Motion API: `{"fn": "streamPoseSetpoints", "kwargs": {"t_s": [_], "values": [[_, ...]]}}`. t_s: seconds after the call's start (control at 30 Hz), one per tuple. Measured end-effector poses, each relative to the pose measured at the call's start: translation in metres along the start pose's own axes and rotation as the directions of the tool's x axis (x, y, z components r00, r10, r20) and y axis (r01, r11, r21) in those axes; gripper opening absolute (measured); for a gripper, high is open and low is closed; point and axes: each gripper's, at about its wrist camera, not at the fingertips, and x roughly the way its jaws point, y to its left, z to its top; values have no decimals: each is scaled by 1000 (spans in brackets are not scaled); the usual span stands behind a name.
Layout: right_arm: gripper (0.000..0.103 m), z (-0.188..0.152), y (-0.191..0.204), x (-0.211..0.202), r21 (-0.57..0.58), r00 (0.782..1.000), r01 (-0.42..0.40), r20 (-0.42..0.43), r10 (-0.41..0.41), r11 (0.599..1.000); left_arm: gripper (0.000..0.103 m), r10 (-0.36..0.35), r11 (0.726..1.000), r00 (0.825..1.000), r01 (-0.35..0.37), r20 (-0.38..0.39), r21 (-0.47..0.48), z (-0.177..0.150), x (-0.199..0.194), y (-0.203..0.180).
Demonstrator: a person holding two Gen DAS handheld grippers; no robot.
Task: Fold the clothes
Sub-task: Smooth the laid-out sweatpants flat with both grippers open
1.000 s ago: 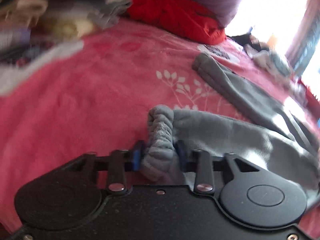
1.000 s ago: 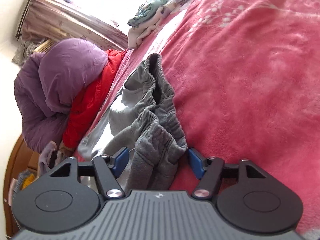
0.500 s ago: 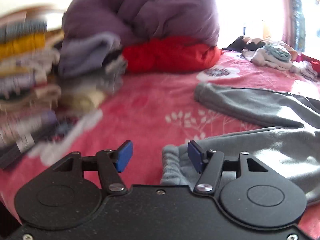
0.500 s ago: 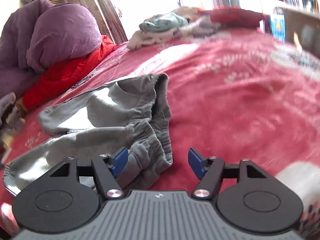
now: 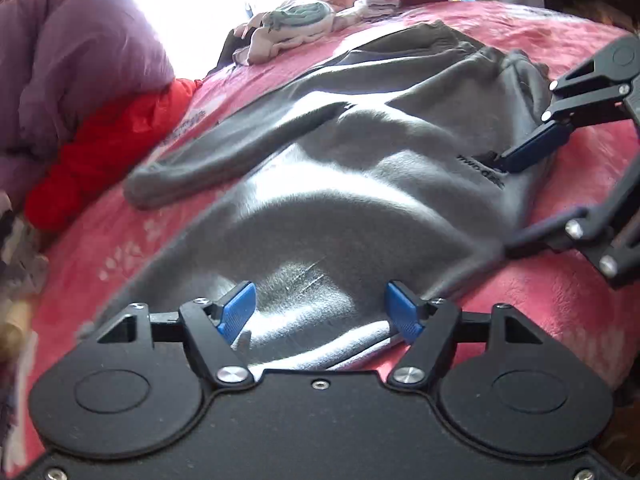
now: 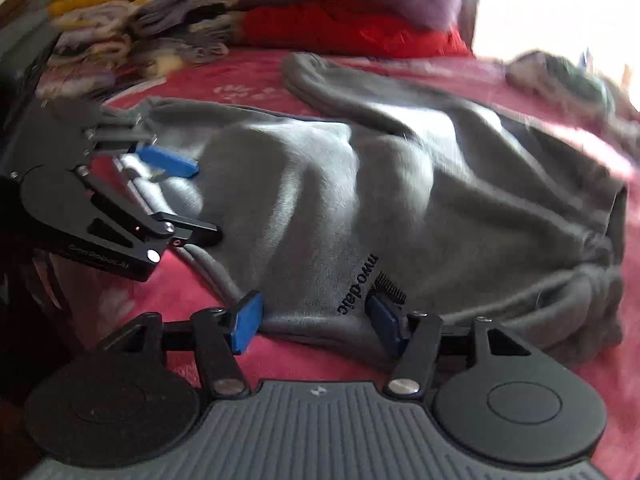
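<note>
Grey sweatpants (image 5: pixel 360 184) lie spread across the pink blanket (image 5: pixel 560 304), one leg angled off toward the red garment. A black logo (image 6: pixel 360 288) is printed near their near edge. My left gripper (image 5: pixel 322 312) is open, its blue fingers straddling the near fold of a leg without pinching it. It also shows in the right wrist view as the left gripper (image 6: pixel 192 198), open at the pants' left side. My right gripper (image 6: pixel 316 316) is open at the hem edge beside the logo. In the left wrist view the right gripper (image 5: pixel 528 192) reaches in from the right.
A stack of folded clothes (image 6: pixel 120 32) stands at the back left. A purple duvet (image 5: pixel 80 64) lies over a red garment (image 5: pixel 112 140). A loose pile of clothes (image 5: pixel 296 28) sits at the far end of the bed by the bright window.
My left gripper has let go of the pants cuff and opened. Both grippers have swung round to the near edge of the pants' middle, facing each other.
</note>
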Motion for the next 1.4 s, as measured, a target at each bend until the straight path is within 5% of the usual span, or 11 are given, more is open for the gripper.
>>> {"fn": "streamPoseSetpoints", "kwargs": {"t_s": [0.1, 0.27, 0.33, 0.43, 0.53, 0.7, 0.9, 1.03, 1.17, 1.3, 1.4], "values": [[62, -1, 8, -21, -81, 999, 18, 46, -14, 997, 72, 3, 996, 993, 8, 120, -91, 1, -19, 17], [58, 12, 10, -35, -31, 973, 59, 225, -51, 998, 72, 54, 980, 997, -41, 61, -196, 2, -10, 34], [65, 16, 6, -24, 7, 982, 68, 179, -68, 998, 79, 41, 970, 993, -67, -113, -235, -9, 11, 44], [67, 5, -14, 3, 108, 1000, 15, -19, -13, 994, 84, 0, 915, 990, -57, -141, -400, -24, 10, 74], [67, 4, -22, -13, 142, 1000, -2, 30, -2, 990, 82, 25, 886, 987, -94, -156, -455, -35, 0, 92], [67, 6, -34, -34, 186, 981, -1, 192, -36, 982, 71, 71, 784, 996, -23, 53, -620, -30, -16, 112], [66, 2, -56, -5, 259, 990, 120, 45, -136, 958, 66, 115, 738, 988, -156, -104, -656, -35, 26, 131], [66, 3, -55, -14, 241, 982, 110, 123, -143, 964, 59, 186, 779, 981, -114, 53, -616, -15, 1, 128], [71, 0, -57, -3, 222, 986, 127, 76, -148, 967, 64, 167, 775, 973, -228, -156, -590, -25, 42, 136], [69, 1, -63, 2, 221, 990, 133, 15, -139, 966, 65, 225, 818, 963, -269, -146, -509, -17, 44, 128], [69, 2, -68, -13, 250, 989, 90, 92, -116, 964, 64, 228, 773, 969, -238, -92, -588, -17, 33, 138]]}}
